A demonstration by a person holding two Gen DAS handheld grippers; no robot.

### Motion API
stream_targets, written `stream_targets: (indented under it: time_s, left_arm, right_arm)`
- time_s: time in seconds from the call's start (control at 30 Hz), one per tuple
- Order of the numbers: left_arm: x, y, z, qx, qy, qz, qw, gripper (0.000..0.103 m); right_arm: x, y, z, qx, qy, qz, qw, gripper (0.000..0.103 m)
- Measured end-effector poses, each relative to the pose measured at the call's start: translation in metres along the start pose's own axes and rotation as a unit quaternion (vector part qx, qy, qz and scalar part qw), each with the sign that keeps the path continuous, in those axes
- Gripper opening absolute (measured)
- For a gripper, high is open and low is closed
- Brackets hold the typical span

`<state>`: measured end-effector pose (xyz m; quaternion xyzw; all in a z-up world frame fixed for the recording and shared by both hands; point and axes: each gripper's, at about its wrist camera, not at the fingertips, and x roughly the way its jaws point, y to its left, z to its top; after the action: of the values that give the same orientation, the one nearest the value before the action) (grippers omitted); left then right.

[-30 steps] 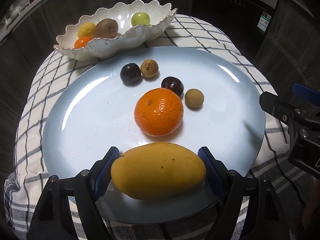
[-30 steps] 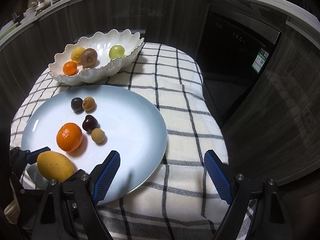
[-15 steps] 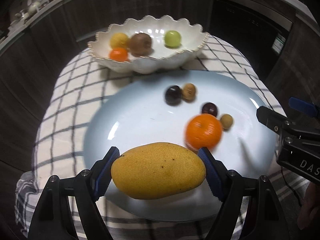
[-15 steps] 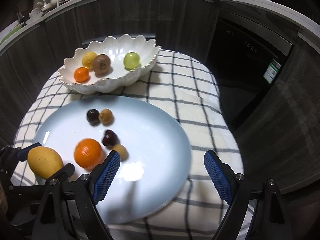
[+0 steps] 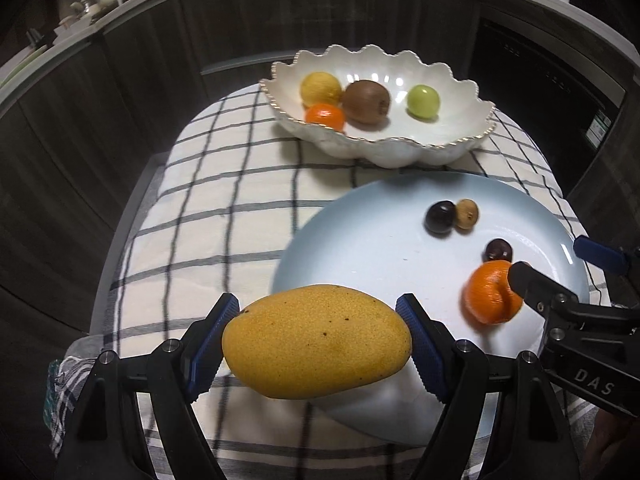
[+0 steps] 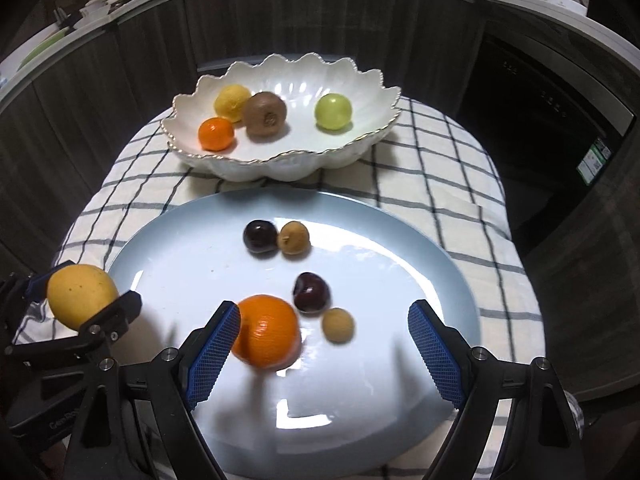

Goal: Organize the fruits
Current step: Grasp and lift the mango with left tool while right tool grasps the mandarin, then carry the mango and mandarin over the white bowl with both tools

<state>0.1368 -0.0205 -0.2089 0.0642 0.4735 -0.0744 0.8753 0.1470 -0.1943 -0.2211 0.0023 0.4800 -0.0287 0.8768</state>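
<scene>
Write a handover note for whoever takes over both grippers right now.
Left gripper: shut on the mango, held off the blue plate's left edge.
Right gripper: open, jaws over the plate, the big orange beside its left finger.
In the white bowl: lemon, kiwi, small orange, green fruit.
On the plate: big orange, two dark fruits, two small tan fruits.
Left, probably: mango into the bowl, then the plate's fruits.

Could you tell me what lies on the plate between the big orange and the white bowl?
In the right wrist view, two dark plums and a longan lie between the orange and bowl; beyond them, bare plate and cloth.
</scene>
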Motion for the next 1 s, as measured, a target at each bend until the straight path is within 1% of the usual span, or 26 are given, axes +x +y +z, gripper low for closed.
stream_targets:
  time_s: [0.23, 0.37, 0.5, 0.57, 0.63, 0.67, 0.73, 0.77, 1.0]
  left_arm:
    - [-0.002, 0.022, 0.001, -0.015, -0.010, 0.009, 0.9998, 0.080]
    - [0.000, 0.032, 0.001, -0.028, -0.008, 0.008, 0.9995, 0.080]
    - [0.001, 0.037, 0.000, -0.033, -0.008, 0.010, 0.9994, 0.080]
    - [0.002, 0.038, -0.001, -0.034, -0.008, 0.009, 0.9993, 0.080]
    - [0.002, 0.039, -0.001, -0.034, -0.008, 0.008, 0.9993, 0.080]
    - [0.002, 0.039, -0.001, -0.034, -0.008, 0.007, 0.9994, 0.080]
    - [0.002, 0.038, -0.001, -0.033, -0.008, 0.006, 0.9994, 0.080]
    - [0.002, 0.037, -0.001, -0.032, -0.008, 0.006, 0.9994, 0.080]
    - [-0.001, 0.029, 0.001, -0.026, -0.010, 0.003, 0.9996, 0.080]
  right_arm:
    - [0.009, 0.019, 0.001, 0.003, 0.021, 0.001, 1.000, 0.087]
    - [0.016, 0.030, 0.001, -0.003, 0.032, 0.004, 0.999, 0.086]
    - [0.023, 0.036, -0.002, -0.006, 0.043, 0.007, 0.999, 0.084]
    - [0.027, 0.037, -0.004, -0.007, 0.049, 0.005, 0.999, 0.079]
    - [0.032, 0.037, -0.005, -0.005, 0.059, 0.008, 0.998, 0.069]
    - [0.034, 0.037, -0.006, -0.003, 0.064, 0.011, 0.998, 0.066]
    - [0.038, 0.035, -0.007, 0.002, 0.071, 0.014, 0.997, 0.052]
    - [0.039, 0.033, -0.008, 0.005, 0.071, 0.015, 0.997, 0.049]
    - [0.034, 0.029, -0.009, 0.013, 0.064, 0.025, 0.998, 0.048]
